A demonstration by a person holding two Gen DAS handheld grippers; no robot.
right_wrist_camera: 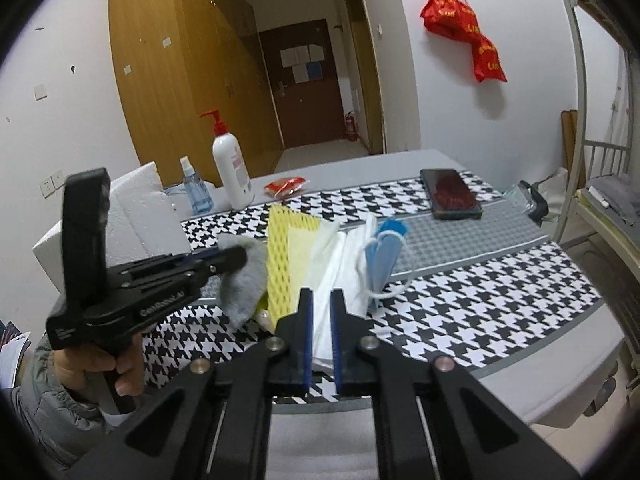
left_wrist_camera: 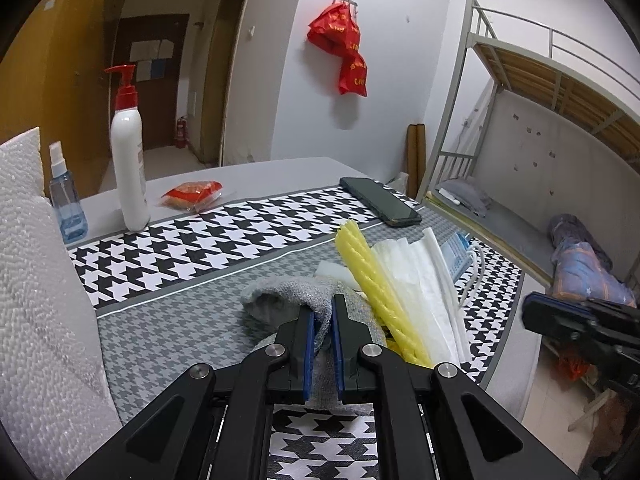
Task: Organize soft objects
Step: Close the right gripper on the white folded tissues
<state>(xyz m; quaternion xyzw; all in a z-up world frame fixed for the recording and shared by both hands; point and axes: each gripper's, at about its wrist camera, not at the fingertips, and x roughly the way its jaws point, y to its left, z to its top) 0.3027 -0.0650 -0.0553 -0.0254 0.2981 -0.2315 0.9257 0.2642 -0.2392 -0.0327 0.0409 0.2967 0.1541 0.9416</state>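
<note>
Pale lettering runs along the side of the left gripper (right_wrist_camera: 236, 258) body in the right wrist view, too blurred to read for certain. Yellow characters mark the red bags (left_wrist_camera: 340, 46) on the wall, also illegible. The pump bottle (right_wrist_camera: 232, 168) label cannot be read.

Even, soft indoor light, faint shadows; fisheye bends the edges with dark corner vignetting; the left claw (right_wrist_camera: 236, 258) shows slight blur.

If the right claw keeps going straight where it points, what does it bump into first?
Probably the white sheet lying right ahead of the right claw, in the fanned-out pile on the checked tablecloth. The claw is shut. How near the sheet is, is hard to tell here.
</note>
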